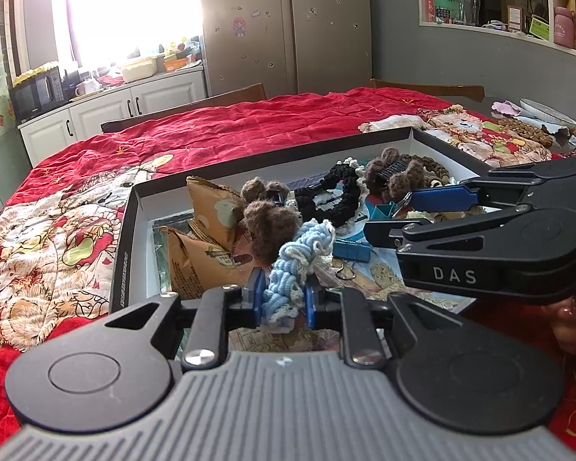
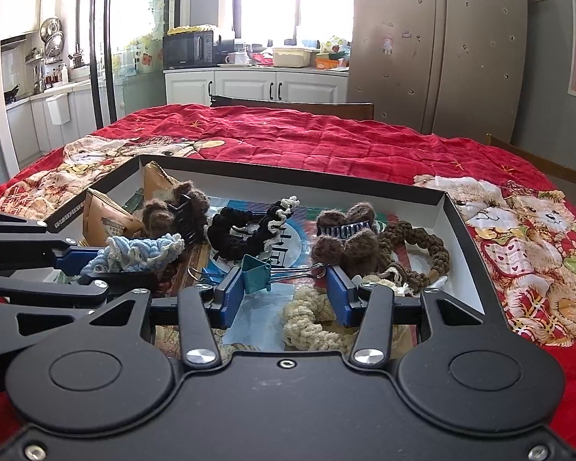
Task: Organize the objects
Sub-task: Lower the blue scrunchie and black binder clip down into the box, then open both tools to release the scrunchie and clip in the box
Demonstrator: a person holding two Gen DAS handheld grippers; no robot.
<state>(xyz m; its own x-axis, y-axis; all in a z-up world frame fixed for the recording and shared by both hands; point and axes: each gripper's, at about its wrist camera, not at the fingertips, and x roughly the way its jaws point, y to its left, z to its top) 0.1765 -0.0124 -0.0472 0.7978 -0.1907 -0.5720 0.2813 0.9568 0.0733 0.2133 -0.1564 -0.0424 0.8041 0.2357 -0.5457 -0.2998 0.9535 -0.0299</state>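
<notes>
A shallow black-rimmed box [image 1: 123, 246] [image 2: 457, 207] on the red quilt holds hair ties, furry clips, binder clips and snack packets. My left gripper [image 1: 280, 299] is shut on a light blue crocheted scrunchie [image 1: 301, 257], also in the right wrist view [image 2: 134, 251]. My right gripper [image 2: 286, 292] is open over the box, its jaws to either side of a teal binder clip [image 2: 256, 276] and a cream scrunchie [image 2: 311, 317]. In the left wrist view the right gripper [image 1: 407, 213] comes in from the right.
In the box lie a black scrunchie [image 2: 245, 230], brown furry hair clips [image 2: 345, 236] [image 1: 267, 226], a brown braided tie [image 2: 422, 246], a blue binder clip [image 1: 351, 249] and orange snack packets [image 1: 207, 246]. Chairs stand at the table's far side. A plate [image 1: 545, 111] sits far right.
</notes>
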